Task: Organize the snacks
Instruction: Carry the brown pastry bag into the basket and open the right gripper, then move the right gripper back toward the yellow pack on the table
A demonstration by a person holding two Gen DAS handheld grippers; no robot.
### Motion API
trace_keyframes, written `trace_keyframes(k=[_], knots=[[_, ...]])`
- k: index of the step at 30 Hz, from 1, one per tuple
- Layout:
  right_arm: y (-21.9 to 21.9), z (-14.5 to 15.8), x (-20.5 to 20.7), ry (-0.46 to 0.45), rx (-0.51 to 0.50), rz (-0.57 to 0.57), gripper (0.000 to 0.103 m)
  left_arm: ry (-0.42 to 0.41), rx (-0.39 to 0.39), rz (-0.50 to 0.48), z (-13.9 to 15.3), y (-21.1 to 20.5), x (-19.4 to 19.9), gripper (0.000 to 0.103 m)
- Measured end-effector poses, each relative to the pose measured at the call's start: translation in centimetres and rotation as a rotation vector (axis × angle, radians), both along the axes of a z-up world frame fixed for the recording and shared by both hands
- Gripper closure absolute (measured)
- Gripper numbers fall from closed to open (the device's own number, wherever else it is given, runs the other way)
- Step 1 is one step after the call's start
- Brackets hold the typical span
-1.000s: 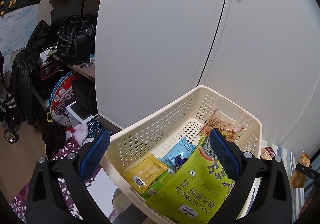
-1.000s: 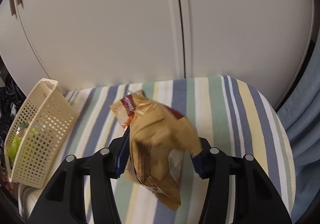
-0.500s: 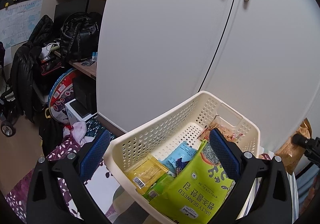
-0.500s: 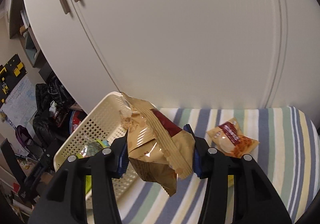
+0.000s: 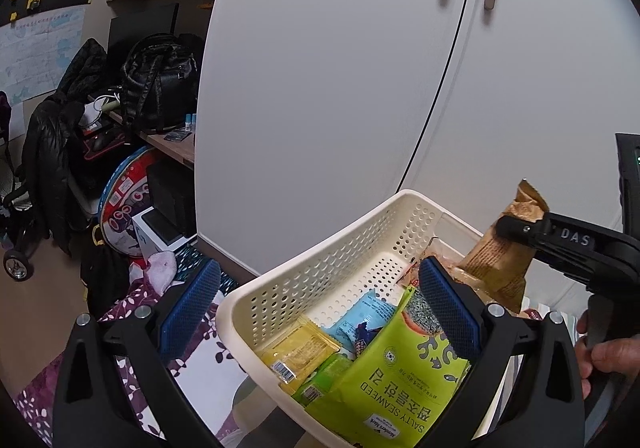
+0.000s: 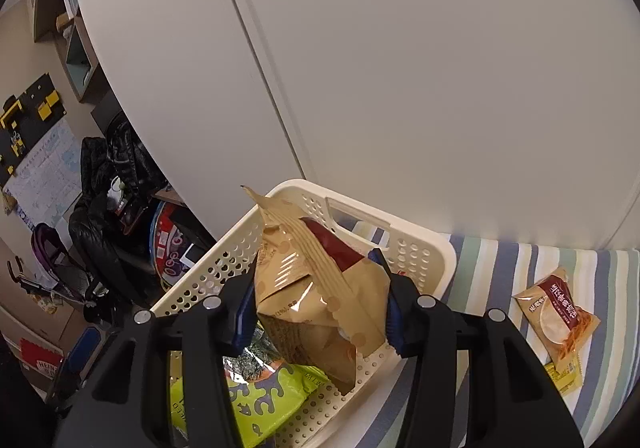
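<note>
Our right claw (image 6: pixel 316 312) is clamped on a tan snack bag (image 6: pixel 316 300) with a dark red patch, its blue pads pressing the crumpled bag from both sides, and the bag hangs over the near end of the cream perforated basket (image 6: pixel 424 248) that lies directly ahead of and below this claw. Beneath the held bag, inside the basket, we see the green salty seaweed packet (image 6: pixel 260 396). To the right of the right claw, on the striped surface (image 6: pixel 500 268), a small orange-and-red snack pack (image 6: pixel 560 312) lies flat, well apart from the basket, with a yellow packet (image 6: pixel 564 376) partly tucked under its near edge. Our left claw (image 5: pixel 316 316) stands wide with nothing between its blue pads; the basket's near corner sits in the gap between them, and we cannot tell whether the fingers touch it. Ahead of the left claw the basket holds the green seaweed packet, a yellow packet (image 5: pixel 298 352) and a light blue packet (image 5: pixel 360 318) side by side. The right claw and its tan bag show to the right of the left claw, above the basket's far end, with a hand (image 5: pixel 608 352) on the handle. White cabinet doors (image 5: pixel 340 88) rise behind the basket.
</note>
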State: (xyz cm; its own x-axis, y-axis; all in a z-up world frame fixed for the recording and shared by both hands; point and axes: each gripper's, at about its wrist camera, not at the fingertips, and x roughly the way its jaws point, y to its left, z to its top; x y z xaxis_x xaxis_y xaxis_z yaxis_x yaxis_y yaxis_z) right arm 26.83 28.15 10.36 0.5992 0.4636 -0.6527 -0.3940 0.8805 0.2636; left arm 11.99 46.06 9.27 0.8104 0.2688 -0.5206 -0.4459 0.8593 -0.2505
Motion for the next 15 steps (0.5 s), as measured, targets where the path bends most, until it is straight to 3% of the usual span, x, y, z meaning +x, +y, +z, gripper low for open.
trace_keyframes(k=[2,10,15], knots=[[0.5,-0.4,0.0,-0.003,-0.012,-0.006,0.036,-0.002,0.001,-0.001,0.0,0.0,0.0,0.002],[-0.2,-0.7,-0.8,-0.023,-0.043,-0.028,0.032,-0.006,-0.014,-0.002,0.0,0.2,-0.1,0.002],[-0.5,-0.6,-1.4,-0.044,-0.054,-0.039,0.023,-0.005,-0.013,-0.003,0.0,0.1,-0.1,0.002]])
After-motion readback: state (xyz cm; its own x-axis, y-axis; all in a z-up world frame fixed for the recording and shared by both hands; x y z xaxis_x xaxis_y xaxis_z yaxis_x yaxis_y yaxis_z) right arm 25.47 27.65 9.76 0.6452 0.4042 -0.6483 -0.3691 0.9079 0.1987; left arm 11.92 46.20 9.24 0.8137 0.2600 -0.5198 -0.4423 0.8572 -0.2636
